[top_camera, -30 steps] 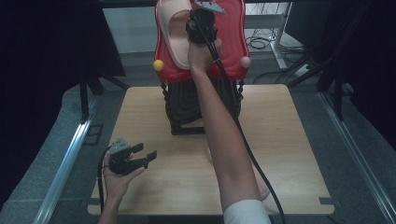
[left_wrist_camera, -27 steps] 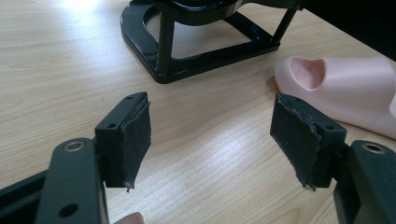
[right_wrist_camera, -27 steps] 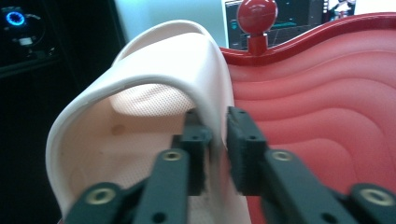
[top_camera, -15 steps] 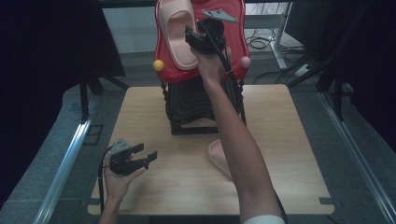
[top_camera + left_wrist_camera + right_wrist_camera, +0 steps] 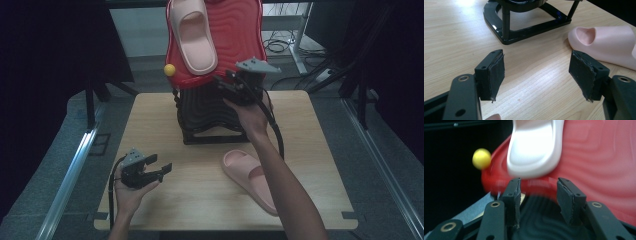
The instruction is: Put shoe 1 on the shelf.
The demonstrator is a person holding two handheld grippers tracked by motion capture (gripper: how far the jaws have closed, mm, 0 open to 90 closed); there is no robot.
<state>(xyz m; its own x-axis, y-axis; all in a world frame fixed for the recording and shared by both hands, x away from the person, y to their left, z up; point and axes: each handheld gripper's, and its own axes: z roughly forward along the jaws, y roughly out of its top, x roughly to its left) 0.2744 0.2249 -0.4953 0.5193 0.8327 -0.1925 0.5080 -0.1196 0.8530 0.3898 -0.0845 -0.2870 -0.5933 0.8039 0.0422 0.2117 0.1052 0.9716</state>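
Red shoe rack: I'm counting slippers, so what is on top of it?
One pink slipper lies sole-down on the red shoe rack, toe toward the yellow ball. The surface under it is covered. A second slipper lies on the table.

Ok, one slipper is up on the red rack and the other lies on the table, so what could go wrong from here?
1. The slipper on the rack leans on the steep red rack; a knock from the open right gripper nearby might slide it off.
2. The slipper on the table lies under the right forearm, so reaching for it could be awkward.
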